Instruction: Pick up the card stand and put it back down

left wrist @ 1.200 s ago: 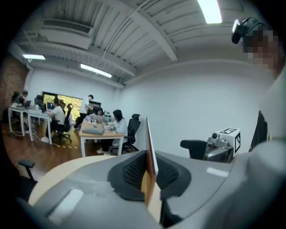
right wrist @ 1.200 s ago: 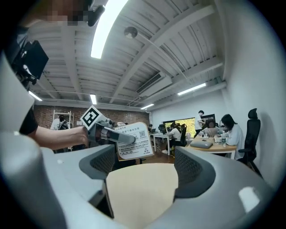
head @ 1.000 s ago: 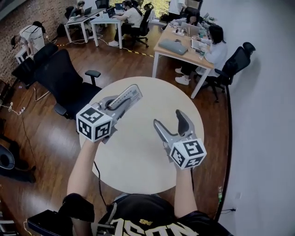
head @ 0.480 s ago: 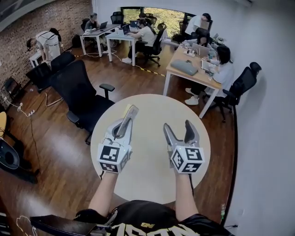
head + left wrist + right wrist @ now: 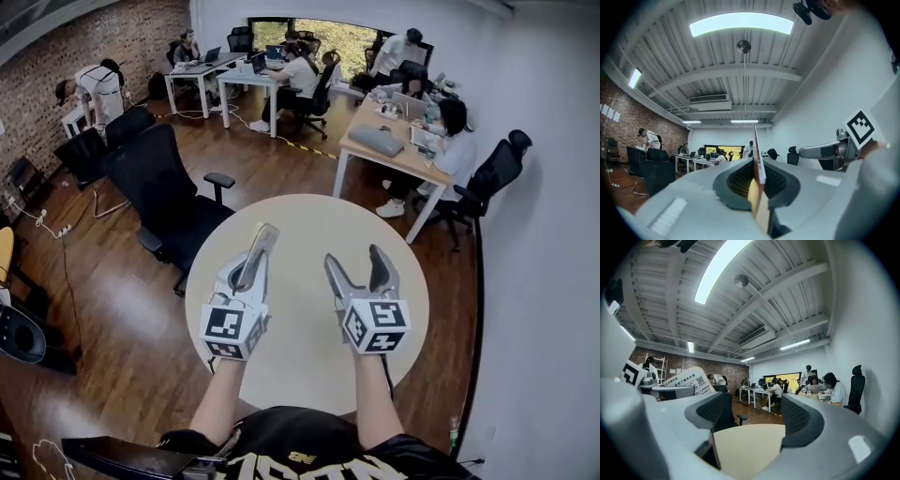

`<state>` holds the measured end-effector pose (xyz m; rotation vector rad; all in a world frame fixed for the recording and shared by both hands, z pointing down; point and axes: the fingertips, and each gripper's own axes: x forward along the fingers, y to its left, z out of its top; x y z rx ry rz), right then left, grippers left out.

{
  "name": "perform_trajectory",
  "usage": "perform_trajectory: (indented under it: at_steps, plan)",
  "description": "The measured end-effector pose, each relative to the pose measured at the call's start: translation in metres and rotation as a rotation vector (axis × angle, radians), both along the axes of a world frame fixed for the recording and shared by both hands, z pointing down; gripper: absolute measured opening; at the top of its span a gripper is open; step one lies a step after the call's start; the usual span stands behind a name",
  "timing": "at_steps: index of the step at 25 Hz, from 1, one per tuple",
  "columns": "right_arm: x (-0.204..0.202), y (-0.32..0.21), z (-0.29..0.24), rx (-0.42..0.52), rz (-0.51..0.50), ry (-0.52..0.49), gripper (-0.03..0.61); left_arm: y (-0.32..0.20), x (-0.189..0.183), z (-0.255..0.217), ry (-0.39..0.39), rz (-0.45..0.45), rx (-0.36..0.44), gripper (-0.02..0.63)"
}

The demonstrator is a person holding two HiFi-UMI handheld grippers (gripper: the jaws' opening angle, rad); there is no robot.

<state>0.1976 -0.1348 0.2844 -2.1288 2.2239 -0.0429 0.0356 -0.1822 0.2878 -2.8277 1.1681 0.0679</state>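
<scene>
The card stand point(image 5: 758, 150), a thin white card with a QR code and print, shows edge-on between the pads of my left gripper point(image 5: 757, 176), which is shut on it. In the right gripper view the card's printed face point(image 5: 689, 379) rises above the left gripper's jaw at the left. From the head view, my left gripper point(image 5: 263, 232) holds the card above the left half of the round cream table point(image 5: 305, 211). My right gripper point(image 5: 354, 259) hovers beside it over the table's right half, open, with nothing between its fingers point(image 5: 801, 420).
A black office chair point(image 5: 164, 187) stands just left of the table. A white wall point(image 5: 544, 234) runs along the right. Further back are desks point(image 5: 384, 141) with seated people and laptops, and a wooden floor point(image 5: 103, 300) surrounds the table.
The left gripper, still shut on the card, has swung from pointing up-right to pointing nearly straight ahead and moved inward. The right gripper has shifted slightly. The head view has tilted.
</scene>
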Motion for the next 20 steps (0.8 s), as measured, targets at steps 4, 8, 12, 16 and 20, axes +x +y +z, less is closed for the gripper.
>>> perform_trajectory:
  at_steps: [4, 8, 12, 16, 20]
  plan:
    - [-0.001, -0.002, 0.004, -0.008, -0.014, 0.01, 0.39, -0.001, 0.006, 0.004, -0.015, -0.002, 0.003, 0.017]
    - [-0.003, 0.002, 0.006, -0.014, -0.019, 0.014, 0.39, 0.002, 0.008, 0.008, -0.012, 0.006, -0.007, 0.017]
    - [-0.001, 0.001, 0.009, -0.024, -0.03, 0.016, 0.39, 0.003, 0.011, 0.011, -0.016, 0.014, -0.023, 0.017]
    - [-0.011, -0.004, 0.013, -0.036, -0.056, 0.015, 0.39, 0.002, 0.004, 0.018, -0.027, 0.022, -0.044, 0.018]
    - [-0.024, -0.011, 0.02, -0.058, -0.096, 0.013, 0.39, 0.0, -0.007, 0.028, -0.033, 0.023, -0.076, 0.018]
